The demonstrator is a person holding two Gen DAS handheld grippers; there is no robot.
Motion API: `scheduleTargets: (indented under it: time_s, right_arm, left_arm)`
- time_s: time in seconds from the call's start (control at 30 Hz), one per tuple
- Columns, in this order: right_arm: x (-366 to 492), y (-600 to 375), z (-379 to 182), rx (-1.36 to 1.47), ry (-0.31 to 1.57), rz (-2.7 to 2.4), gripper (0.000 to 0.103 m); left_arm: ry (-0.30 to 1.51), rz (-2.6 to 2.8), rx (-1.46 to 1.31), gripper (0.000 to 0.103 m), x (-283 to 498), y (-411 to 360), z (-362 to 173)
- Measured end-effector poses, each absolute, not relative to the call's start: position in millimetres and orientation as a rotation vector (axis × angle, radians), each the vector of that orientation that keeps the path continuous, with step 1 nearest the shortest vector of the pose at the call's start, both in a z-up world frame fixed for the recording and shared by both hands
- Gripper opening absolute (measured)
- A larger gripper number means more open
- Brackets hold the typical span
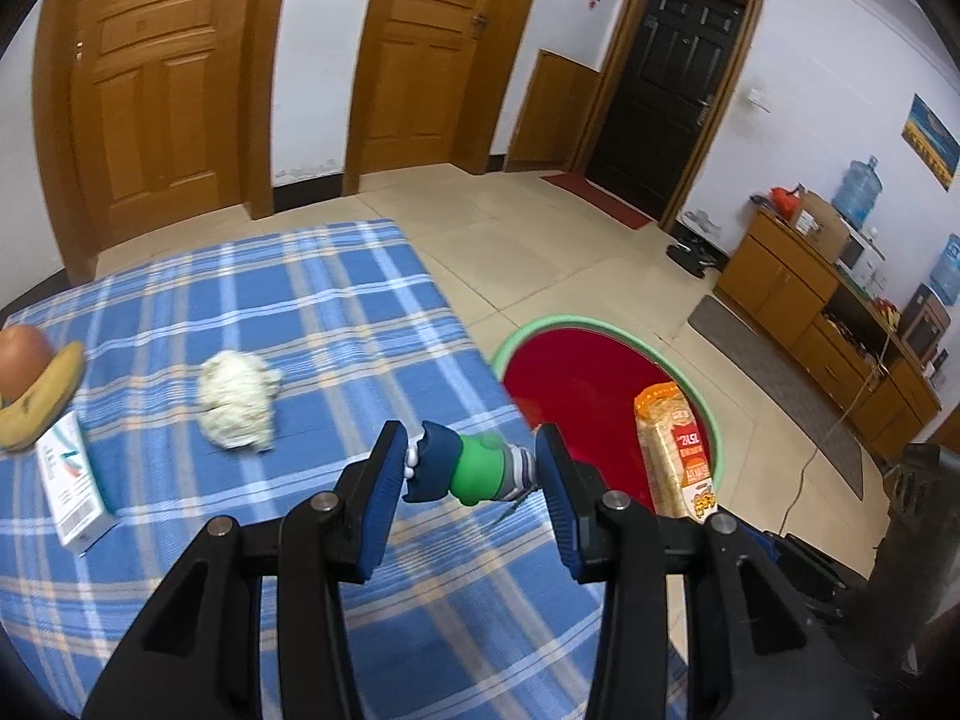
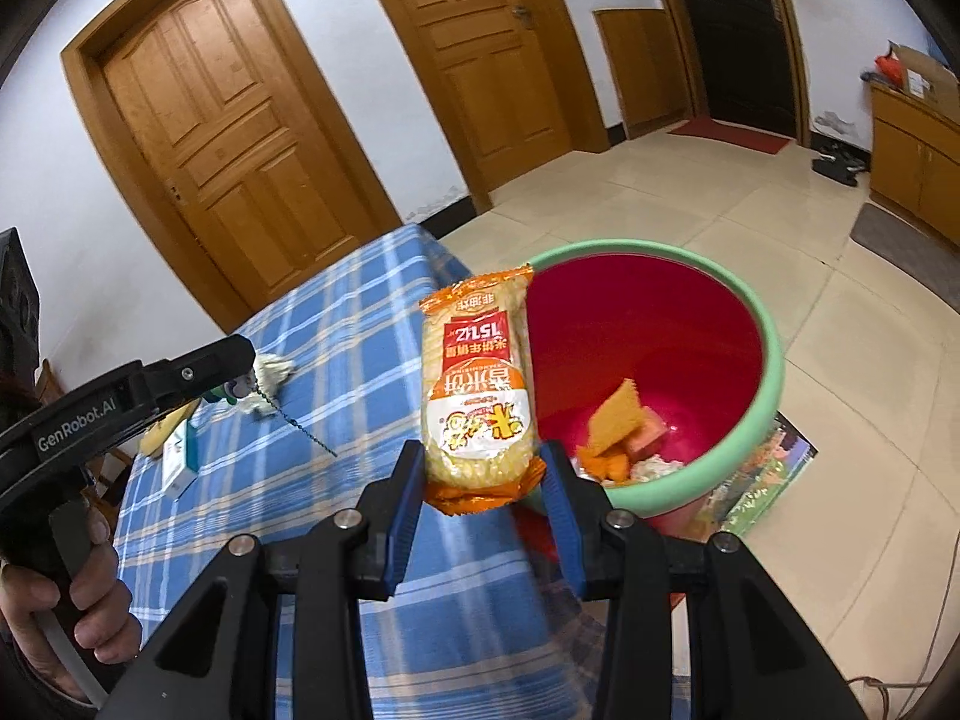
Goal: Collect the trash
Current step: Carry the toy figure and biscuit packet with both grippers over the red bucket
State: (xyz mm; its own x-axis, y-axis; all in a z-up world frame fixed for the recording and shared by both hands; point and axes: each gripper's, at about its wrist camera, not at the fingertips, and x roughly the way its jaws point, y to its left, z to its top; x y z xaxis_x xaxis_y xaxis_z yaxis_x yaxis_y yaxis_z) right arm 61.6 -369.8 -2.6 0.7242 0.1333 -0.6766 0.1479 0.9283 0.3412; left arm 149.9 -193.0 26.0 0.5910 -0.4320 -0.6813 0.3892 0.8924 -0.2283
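My left gripper (image 1: pixel 471 450) is shut on a small navy, green and grey-striped object (image 1: pixel 474 468) above the table's right edge; a thin twisted strand hangs from it. My right gripper (image 2: pixel 483 462) is shut on the lower end of an orange snack packet (image 2: pixel 477 384), held upright beside the bin; the packet (image 1: pixel 675 450) also shows in the left wrist view. The red bin with a green rim (image 2: pixel 774 360) stands on the floor right of the table and holds orange scraps (image 2: pixel 618 420). A crumpled white tissue (image 1: pixel 237 402) lies on the blue plaid cloth.
On the cloth (image 1: pixel 300 300) at the left lie a banana (image 1: pixel 42 402), a round brown fruit (image 1: pixel 21 360) and a white box (image 1: pixel 72 480). A person's hand (image 2: pixel 90 600) holds the left gripper's handle. A picture sheet (image 2: pixel 774 480) lies under the bin. Wooden cabinets (image 1: pixel 810 300) line the right wall.
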Motion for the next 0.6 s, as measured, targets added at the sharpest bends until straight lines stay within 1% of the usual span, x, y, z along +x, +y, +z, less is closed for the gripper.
scheduleTargets:
  time_s: [0.47,0.6]
  right_arm:
    - [71,-416,-29,0.438,0.805,-0.081,0.043]
    - [75,-424,-36,0.445,0.814,-0.098,0.046]
  left_arm:
    - [0.831,-0.554,-0.006,0.044,170,-256,5]
    - [0.836,-0.565,0.007,0.044,174,-267,-1]
